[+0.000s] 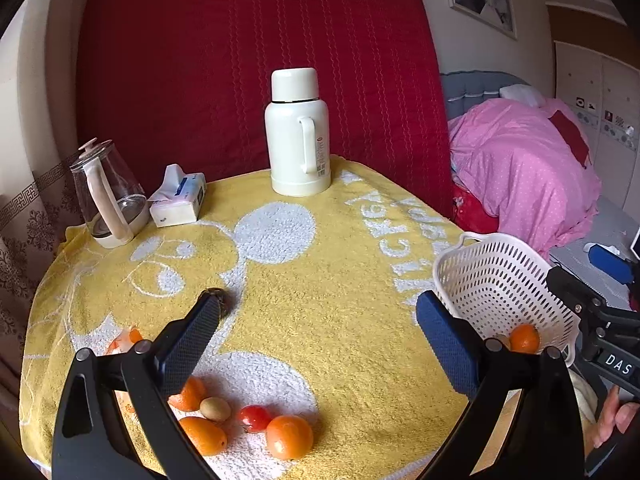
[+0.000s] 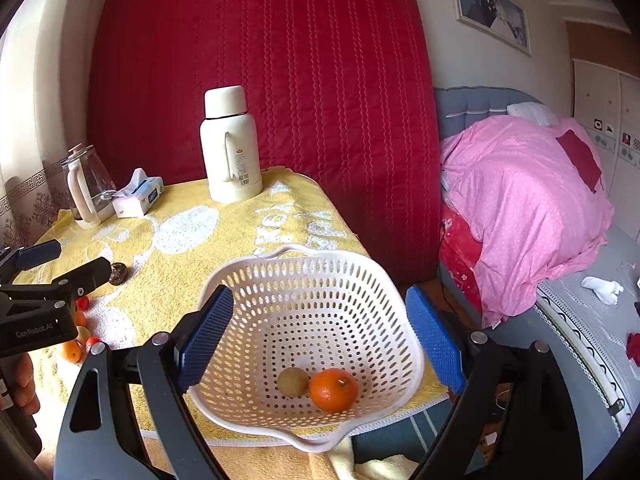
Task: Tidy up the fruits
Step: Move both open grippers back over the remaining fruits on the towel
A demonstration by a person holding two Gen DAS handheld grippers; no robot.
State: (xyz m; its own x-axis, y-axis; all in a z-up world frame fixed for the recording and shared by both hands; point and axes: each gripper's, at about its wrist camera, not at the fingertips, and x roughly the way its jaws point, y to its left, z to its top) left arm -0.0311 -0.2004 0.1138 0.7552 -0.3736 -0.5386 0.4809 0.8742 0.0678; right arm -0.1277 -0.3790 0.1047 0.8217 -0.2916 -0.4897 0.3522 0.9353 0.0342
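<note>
A white perforated basket (image 2: 360, 280) sits at the table's right front corner; it also shows in the left wrist view (image 1: 500, 276). It holds an orange (image 2: 334, 390) and a small greenish-brown fruit (image 2: 293, 381). My right gripper (image 2: 320, 344) is open and empty above the basket. My left gripper (image 1: 320, 340) is open and empty above loose fruit on the yellow towel (image 1: 320, 280): an orange (image 1: 289, 437), a cherry tomato (image 1: 254, 418), a small tan fruit (image 1: 215, 409), two more oranges (image 1: 205, 436) (image 1: 191, 394). A dark round fruit (image 1: 225, 300) lies behind its left finger.
A white thermos (image 1: 298, 132), a tissue pack (image 1: 178, 198) and a glass kettle (image 1: 108, 192) stand at the table's back. A red mattress stands behind. A bed with a pink quilt (image 1: 520, 168) lies to the right. Orange wrapper scraps (image 1: 128, 338) lie at left.
</note>
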